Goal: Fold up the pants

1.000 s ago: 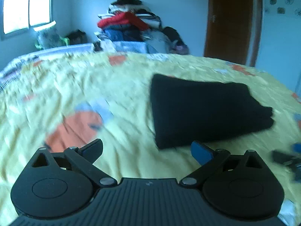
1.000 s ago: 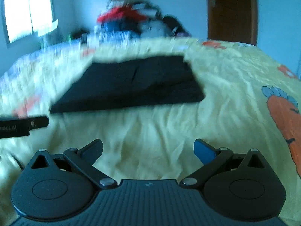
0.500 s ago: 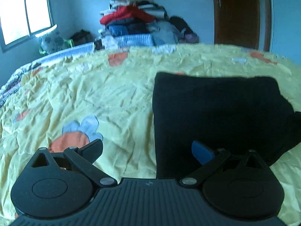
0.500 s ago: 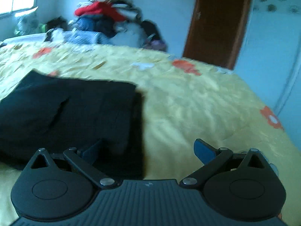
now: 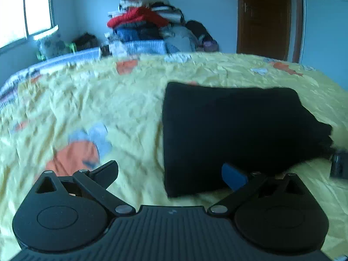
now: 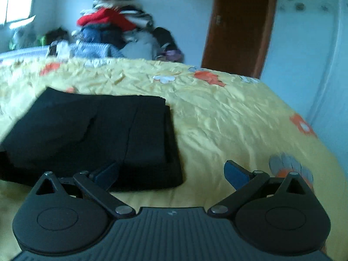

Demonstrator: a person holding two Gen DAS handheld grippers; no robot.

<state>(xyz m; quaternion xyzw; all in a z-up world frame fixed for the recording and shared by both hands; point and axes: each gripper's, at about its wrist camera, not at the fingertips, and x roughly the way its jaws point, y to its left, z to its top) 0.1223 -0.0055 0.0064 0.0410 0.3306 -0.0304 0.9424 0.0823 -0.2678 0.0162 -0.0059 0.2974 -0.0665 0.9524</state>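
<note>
Black pants (image 5: 235, 130) lie folded into a compact rectangle on the yellow bedspread (image 5: 97, 104). In the left wrist view the bundle sits ahead and to the right, and my left gripper (image 5: 170, 175) hovers open just before its near left corner, holding nothing. In the right wrist view the same pants (image 6: 104, 134) lie ahead to the left, layered edges facing me. My right gripper (image 6: 171, 174) is open at the bundle's near right corner, its left finger over the black cloth, nothing held. A dark piece of the other gripper (image 5: 339, 166) shows at the right edge.
The bedspread (image 6: 228, 119) carries orange and blue cartoon prints. Beyond the bed's far edge stands a tall pile of clothes (image 5: 150, 26). A brown door (image 5: 264, 17) is at the back right, a window (image 5: 24, 10) at the back left.
Both grippers have pulled slightly back from the folded pants and stayed open. The right view swung from facing the bundle's long side to its right end a second ago, then steadied.
</note>
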